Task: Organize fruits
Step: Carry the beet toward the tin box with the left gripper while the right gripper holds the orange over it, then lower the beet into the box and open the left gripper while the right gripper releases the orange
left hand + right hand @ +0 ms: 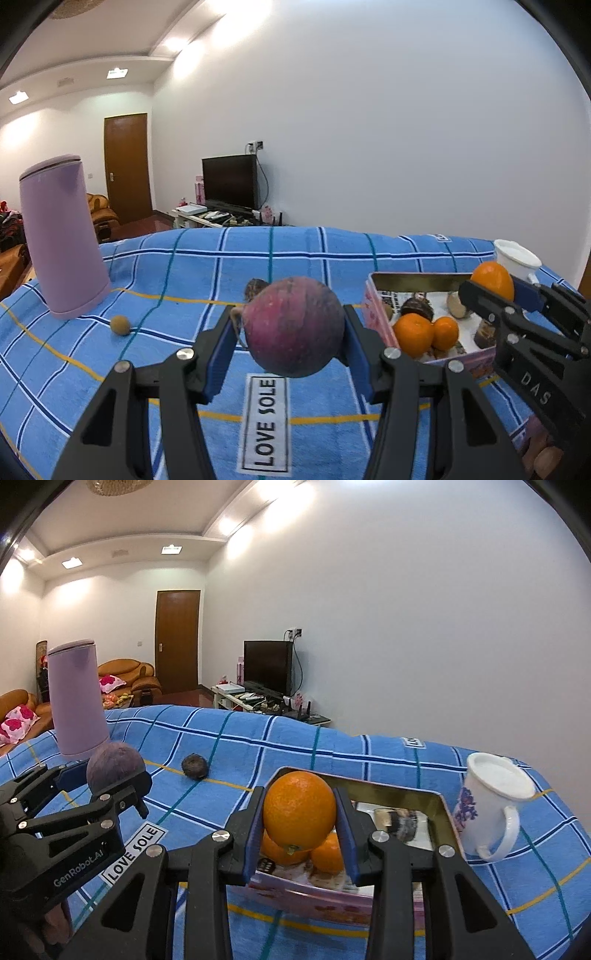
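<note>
The left gripper (293, 341) is clamped on a round purple-red fruit (295, 326), its blue pads pressing both sides and holding it clear of the blue checked cloth (184, 266). The right gripper (299, 829) is clamped the same way on a large orange (300, 814), held above the near end of the open tin box (439, 801).

In the left wrist view the box (375, 306) lies at about 3 o'clock from the purple fruit, with two small oranges (424, 332) side by side in its near corner and darker brown fruits (417, 308) behind them. A small tan ball-shaped fruit (120, 325) lies on the cloth at 9 o'clock, just in front of a tall lilac tumbler (61, 236) standing upright at 10 o'clock.

In the right wrist view a dark wrinkled fruit (194, 766) sits on the cloth at 10 o'clock from the orange — well apart from the box. A white mug (487, 808) with a purple print stands just beside the box at 3 o'clock.
</note>
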